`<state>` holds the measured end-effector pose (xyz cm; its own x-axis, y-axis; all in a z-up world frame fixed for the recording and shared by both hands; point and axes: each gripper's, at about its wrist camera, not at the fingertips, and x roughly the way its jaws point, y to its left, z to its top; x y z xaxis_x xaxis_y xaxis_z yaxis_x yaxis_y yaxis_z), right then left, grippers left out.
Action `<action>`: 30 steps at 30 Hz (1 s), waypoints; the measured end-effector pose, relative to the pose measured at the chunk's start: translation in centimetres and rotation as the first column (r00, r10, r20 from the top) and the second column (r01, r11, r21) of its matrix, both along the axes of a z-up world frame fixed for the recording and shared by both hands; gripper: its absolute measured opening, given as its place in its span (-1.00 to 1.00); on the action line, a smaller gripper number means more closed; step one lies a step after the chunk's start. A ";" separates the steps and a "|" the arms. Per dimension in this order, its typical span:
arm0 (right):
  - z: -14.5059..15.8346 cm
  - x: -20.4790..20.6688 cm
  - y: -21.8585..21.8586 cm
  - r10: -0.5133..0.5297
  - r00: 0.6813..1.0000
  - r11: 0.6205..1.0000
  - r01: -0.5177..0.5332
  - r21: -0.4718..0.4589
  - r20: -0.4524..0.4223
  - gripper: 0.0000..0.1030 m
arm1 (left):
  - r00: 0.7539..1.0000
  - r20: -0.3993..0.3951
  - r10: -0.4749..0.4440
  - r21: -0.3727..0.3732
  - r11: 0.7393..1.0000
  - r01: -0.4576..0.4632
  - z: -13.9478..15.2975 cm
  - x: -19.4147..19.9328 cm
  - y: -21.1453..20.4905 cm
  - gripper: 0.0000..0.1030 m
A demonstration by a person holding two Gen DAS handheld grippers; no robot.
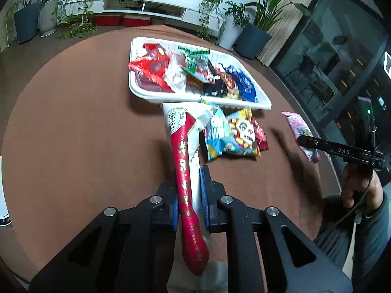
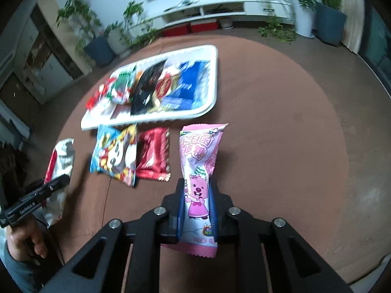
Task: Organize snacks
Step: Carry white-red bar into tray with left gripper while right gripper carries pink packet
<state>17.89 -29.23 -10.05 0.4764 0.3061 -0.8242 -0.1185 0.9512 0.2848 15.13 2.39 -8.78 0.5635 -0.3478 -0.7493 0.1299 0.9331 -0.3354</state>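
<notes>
My left gripper [image 1: 189,190] is shut on a long red and white snack packet [image 1: 182,151], held above the brown table with its far end near the white tray [image 1: 261,97]. My right gripper [image 2: 197,200] is shut on a pink cartoon candy packet [image 2: 199,161]. The tray [image 2: 210,102] holds several snack packets. A blue and yellow cartoon packet [image 1: 232,134] and a dark red packet [image 2: 154,153] lie on the table just in front of the tray. The right gripper with the pink packet also shows in the left wrist view [image 1: 303,139]; the left gripper shows in the right wrist view [image 2: 58,183].
The round brown table [image 2: 281,127] has open surface on the right of the tray. Potted plants [image 1: 254,36], a white low cabinet [image 1: 151,2] and red boxes stand beyond the table. A dark glass wall [image 1: 342,61] is at the right.
</notes>
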 end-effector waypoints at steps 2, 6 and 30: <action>0.9 0.3 -2.2 -0.062 0.998 0.998 0.061 0.016 0.021 -0.64 | 1.000 0.019 0.012 -0.006 1.000 -0.012 0.9 0.1 0.7 -0.76; 3.3 1.3 -6.2 -0.179 0.981 0.983 0.176 0.047 0.069 -0.64 | 0.998 0.059 0.039 -0.014 0.999 -0.038 3.1 0.9 2.4 -0.76; 14.5 13.6 10.1 0.122 0.947 0.991 -0.132 0.014 0.296 -0.64 | 0.984 0.162 -0.068 0.145 0.988 0.044 12.8 17.0 -1.7 -0.75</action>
<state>31.54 -19.14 4.50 0.6513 0.4051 -0.6417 -0.3212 0.9133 0.2506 32.14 0.67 3.98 0.6665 -0.2807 -0.6907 0.2262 0.9589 -0.1714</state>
